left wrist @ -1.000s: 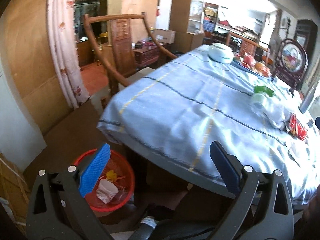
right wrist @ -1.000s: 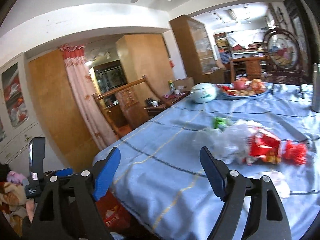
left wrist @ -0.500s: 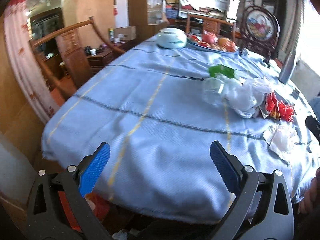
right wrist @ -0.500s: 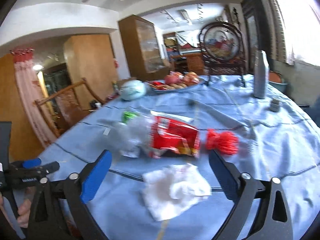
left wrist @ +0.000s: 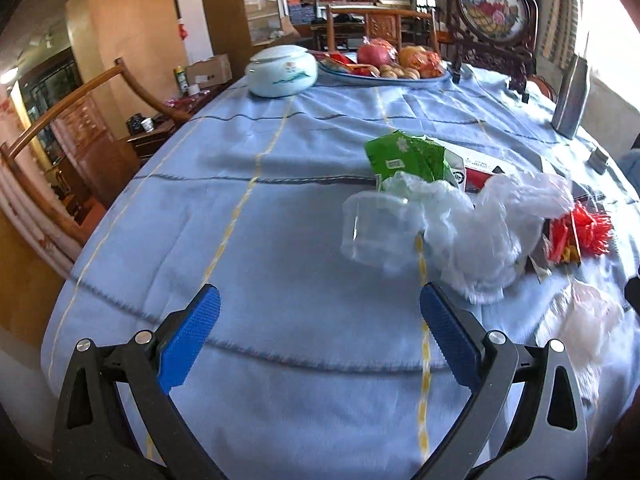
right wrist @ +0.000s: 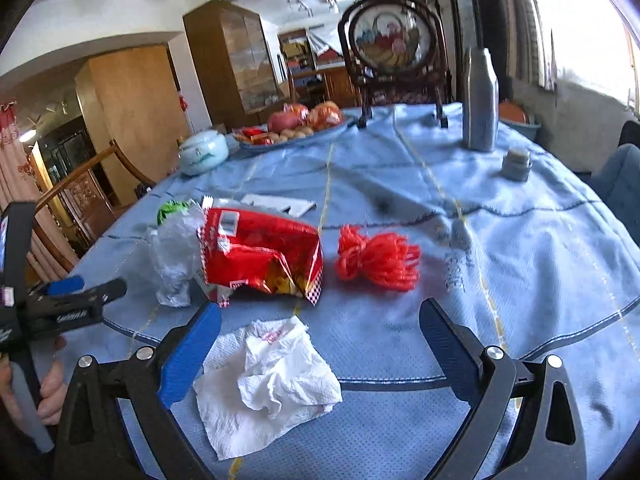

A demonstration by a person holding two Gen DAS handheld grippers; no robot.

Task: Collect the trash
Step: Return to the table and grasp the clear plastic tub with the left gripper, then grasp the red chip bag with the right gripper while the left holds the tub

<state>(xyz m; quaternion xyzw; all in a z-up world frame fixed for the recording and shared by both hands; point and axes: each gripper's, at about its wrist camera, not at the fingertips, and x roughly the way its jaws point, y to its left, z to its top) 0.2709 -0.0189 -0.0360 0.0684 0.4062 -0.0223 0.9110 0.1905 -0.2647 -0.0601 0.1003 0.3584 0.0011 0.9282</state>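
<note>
Right wrist view: right gripper spread wide and empty, a crumpled white tissue on the blue tablecloth between its fingers, red snack bag at 12 o'clock beyond. Left wrist view: left gripper likewise spread, empty; clear plastic cup and plastic wrap at 1 o'clock.

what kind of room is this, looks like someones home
Most likely a home dining room: a large table under a blue cloth, a platter of fruit and nuts, a curved wooden chair, and a glass-fronted wooden cabinet.
</note>
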